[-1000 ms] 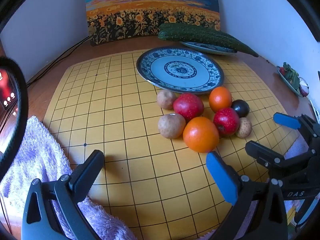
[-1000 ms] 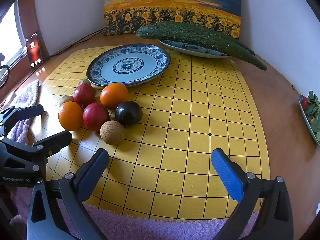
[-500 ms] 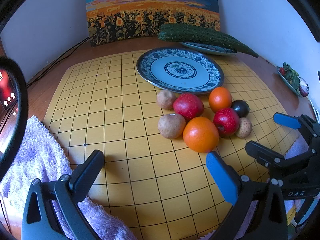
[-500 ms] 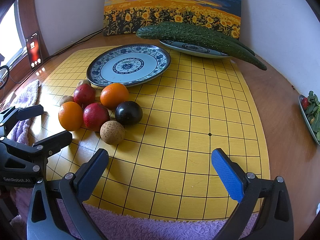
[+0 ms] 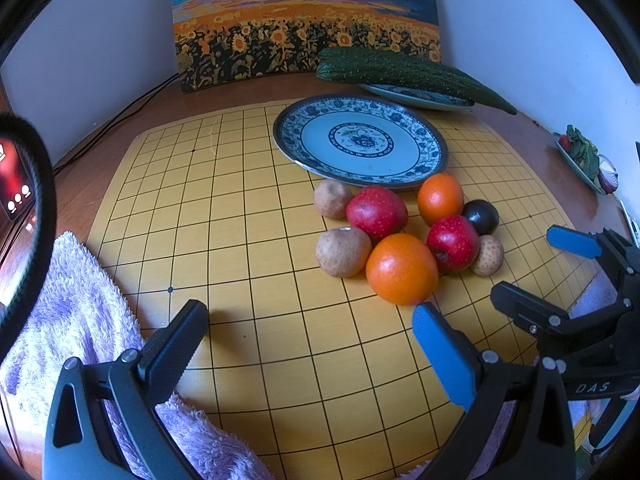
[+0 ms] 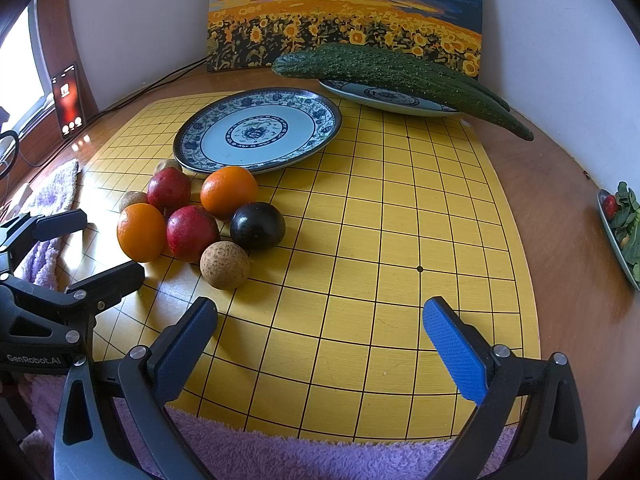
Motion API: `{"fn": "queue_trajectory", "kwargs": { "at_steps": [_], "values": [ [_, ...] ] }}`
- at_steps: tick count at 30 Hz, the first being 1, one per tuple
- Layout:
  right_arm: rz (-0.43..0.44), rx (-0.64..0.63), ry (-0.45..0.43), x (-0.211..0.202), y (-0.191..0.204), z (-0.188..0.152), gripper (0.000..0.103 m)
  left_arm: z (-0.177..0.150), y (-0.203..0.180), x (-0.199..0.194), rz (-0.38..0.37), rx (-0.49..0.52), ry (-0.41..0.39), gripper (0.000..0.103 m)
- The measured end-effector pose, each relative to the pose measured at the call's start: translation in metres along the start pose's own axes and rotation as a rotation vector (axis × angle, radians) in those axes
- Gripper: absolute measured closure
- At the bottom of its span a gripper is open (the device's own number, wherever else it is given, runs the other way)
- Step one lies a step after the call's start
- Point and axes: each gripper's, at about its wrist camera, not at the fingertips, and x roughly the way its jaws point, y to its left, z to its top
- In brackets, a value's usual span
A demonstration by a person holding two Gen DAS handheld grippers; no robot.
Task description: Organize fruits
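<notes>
A cluster of fruit lies on the yellow grid board just in front of an empty blue-patterned plate. It holds two oranges, two red apples, a dark plum and several brown fruits. My left gripper hovers open near the board's front, the big orange just beyond its right finger. My right gripper is open too, right of the cluster, nothing between its fingers.
A long cucumber rests across a second plate at the back, before a sunflower painting. Purple towels lie at the board's left and front edges. A dish of greens sits far right, a phone far left.
</notes>
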Motion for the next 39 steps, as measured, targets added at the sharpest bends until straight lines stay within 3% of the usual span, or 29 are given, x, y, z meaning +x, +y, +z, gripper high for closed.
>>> {"fn": "queue_trajectory", "kwargs": {
  "at_steps": [39],
  "values": [
    [-0.003, -0.001, 0.004, 0.0004, 0.0013, 0.0021, 0.0, 0.0029, -0.0015, -0.0007, -0.005, 0.007, 0.007, 0.0]
  ]
}}
